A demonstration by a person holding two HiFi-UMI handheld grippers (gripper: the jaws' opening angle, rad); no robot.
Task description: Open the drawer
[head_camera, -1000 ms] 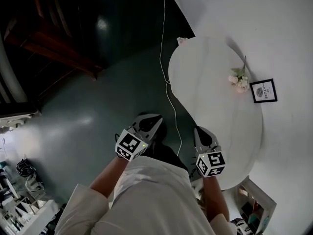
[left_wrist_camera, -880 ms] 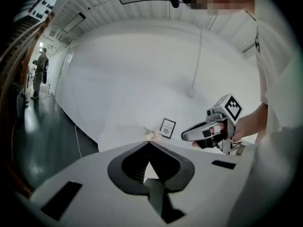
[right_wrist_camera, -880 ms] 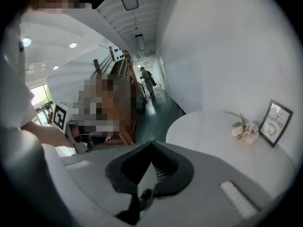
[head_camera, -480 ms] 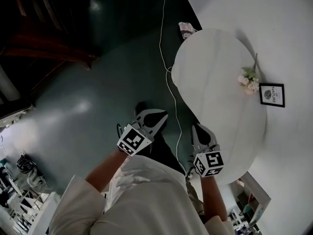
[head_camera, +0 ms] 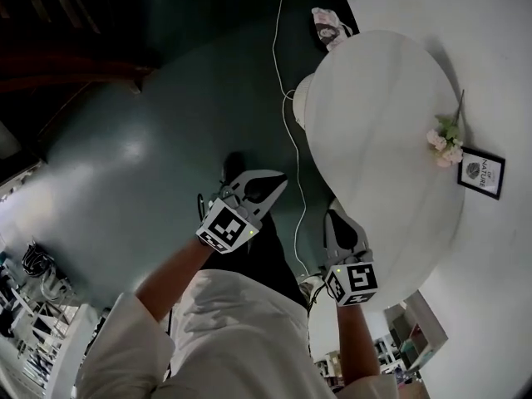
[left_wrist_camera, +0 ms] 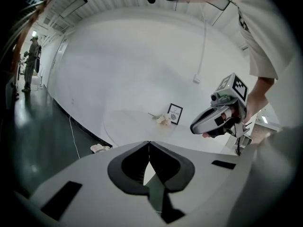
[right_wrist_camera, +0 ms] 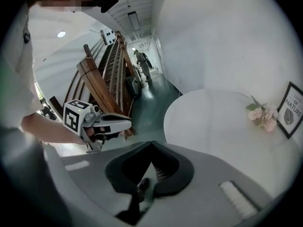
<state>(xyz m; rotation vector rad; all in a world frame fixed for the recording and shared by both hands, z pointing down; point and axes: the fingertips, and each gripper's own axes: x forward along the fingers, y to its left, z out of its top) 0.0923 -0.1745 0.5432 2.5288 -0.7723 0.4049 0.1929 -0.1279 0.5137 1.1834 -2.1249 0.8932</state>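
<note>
- The dark green floor fills the head view from 6 round to 12 o'clock. The white backdrop takes the corner at 1 to 2.
- The round white table sits at 2 to 3 o'clock, its near rim close to your right hand. No view shows a drawer front on it.
- Your next move turns on one thing: the only box-like object near you is the white open-sided unit at 4 o'clock, tucked by the table's near rim.
  - I judge the drawer to be there or under the tabletop, but I can't tell which, nor which way its front runs.
  - Your right gripper's jaws point toward 12, so the unit lies back at 4 to 5 o'clock from them — you would have to turn toward it.
  - Your right hand is much the nearer; your left is well apart from it.
- That unit holds small dark and teal things, too small to name.
- Your left gripper is clenched, tips meeting with nothing between them, and it hangs over bare floor.
- Your right gripper is likewise closed and empty, by the table's near rim.
- A thin white cable runs down the floor from 12 o'clock, past the table's left edge and on between your grippers.
- At 3 o'clock a framed print stands at the table's far side, with a sprig of pale flowers just beside it — both well apart from your hands.
- A pale crumpled thing lies on the floor at 1 o'clock, beside the table's far rim.
</note>
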